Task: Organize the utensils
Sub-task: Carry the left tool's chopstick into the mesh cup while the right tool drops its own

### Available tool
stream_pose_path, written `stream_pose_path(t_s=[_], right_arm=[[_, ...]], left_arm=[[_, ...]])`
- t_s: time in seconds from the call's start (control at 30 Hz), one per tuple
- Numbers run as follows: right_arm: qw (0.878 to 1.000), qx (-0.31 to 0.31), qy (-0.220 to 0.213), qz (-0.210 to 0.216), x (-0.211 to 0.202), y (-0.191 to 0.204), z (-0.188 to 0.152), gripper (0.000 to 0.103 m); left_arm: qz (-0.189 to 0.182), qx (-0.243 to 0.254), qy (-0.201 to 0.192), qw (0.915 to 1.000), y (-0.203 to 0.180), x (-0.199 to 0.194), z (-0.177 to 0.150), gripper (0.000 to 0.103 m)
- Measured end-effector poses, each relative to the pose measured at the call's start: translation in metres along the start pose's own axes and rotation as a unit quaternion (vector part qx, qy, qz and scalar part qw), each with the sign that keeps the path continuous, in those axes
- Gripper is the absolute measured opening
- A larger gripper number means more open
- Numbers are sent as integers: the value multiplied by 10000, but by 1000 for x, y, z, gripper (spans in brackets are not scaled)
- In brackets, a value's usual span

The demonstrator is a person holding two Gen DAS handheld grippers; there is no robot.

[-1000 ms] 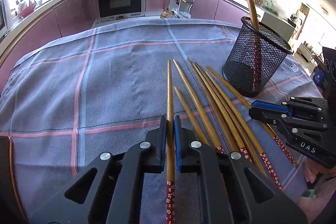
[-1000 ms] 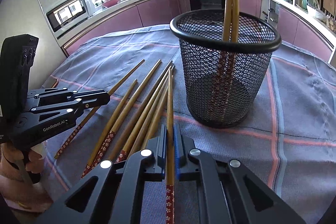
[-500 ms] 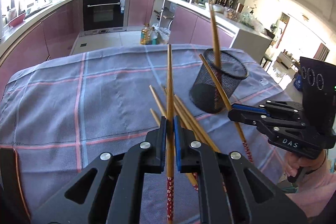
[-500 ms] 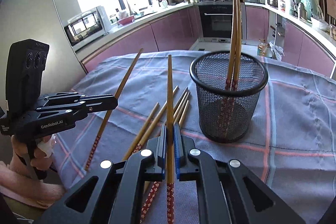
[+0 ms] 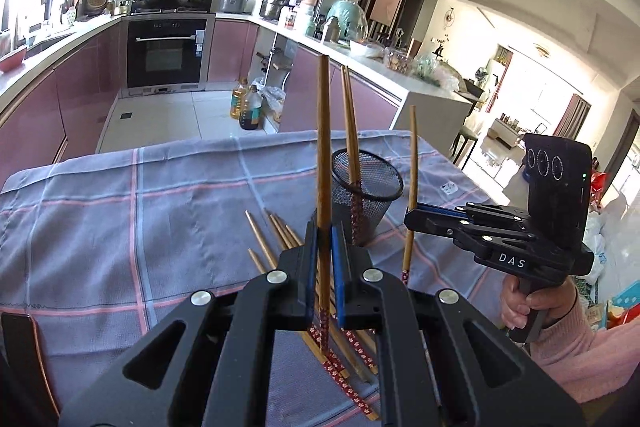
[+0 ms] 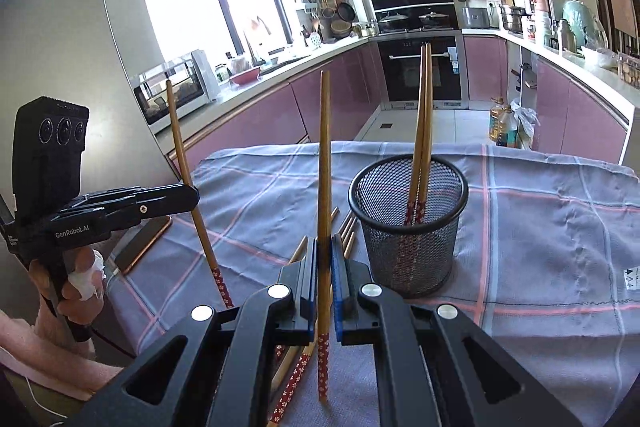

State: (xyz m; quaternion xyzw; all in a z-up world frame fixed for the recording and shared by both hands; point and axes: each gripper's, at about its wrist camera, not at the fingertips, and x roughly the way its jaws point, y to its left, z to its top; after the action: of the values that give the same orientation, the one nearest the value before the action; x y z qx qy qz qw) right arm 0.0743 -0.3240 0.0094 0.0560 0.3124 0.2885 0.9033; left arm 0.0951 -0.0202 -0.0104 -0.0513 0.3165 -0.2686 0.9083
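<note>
Kitchen with pink cabinets and built-in oven (image 5: 166, 57) behind; table covered in a grey-blue checked cloth (image 5: 120, 211). Left gripper (image 5: 325, 267) clamped on one chopstick (image 5: 323, 155), held upright above the cloth, narrow tip up, red flowered end below the fingers. Right gripper (image 6: 325, 279) likewise clamped on another chopstick (image 6: 324, 163), upright, its red patterned end hanging below the pads, above the cloth. In the left view the right gripper (image 5: 416, 217) shows off to the side with its chopstick (image 5: 411, 187) near-vertical, just beside the mesh cup (image 5: 368, 199). In the right view the left gripper (image 6: 192, 197) holds its chopstick (image 6: 188, 179) tilted, well left of the cup. Black mesh cup (image 6: 408, 227) stands upright on the cloth with two chopsticks (image 6: 422, 123) in it, leaning against the rim. Loose chopsticks (image 5: 276, 239) lie in a bunch on the cloth just beside the cup, near both grippers. Phone (image 6: 144, 243) lies flat on the cloth's left edge.
</note>
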Motion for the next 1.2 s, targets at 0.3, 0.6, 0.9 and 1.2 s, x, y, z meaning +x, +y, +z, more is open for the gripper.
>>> stream_pose_path(t_s=[0.3,0.6,0.9,1.2], right_arm=[[9992,-15,-393,-73,-18,-8,21,6],[9970,-157,-751,-104,-36,-13,53,6],[9928,-324,-1112,-301,-49,-18,85,6],[9933,-283,-1025,-455,-31,-29,92,6]], left_arm=[[-122,78,-311,9994,-11,-4,23,8],[-261,165,-678,9972,-24,-6,63,8],[-305,370,-991,9939,-47,-7,100,8],[-207,557,-840,9947,-66,19,115,8]])
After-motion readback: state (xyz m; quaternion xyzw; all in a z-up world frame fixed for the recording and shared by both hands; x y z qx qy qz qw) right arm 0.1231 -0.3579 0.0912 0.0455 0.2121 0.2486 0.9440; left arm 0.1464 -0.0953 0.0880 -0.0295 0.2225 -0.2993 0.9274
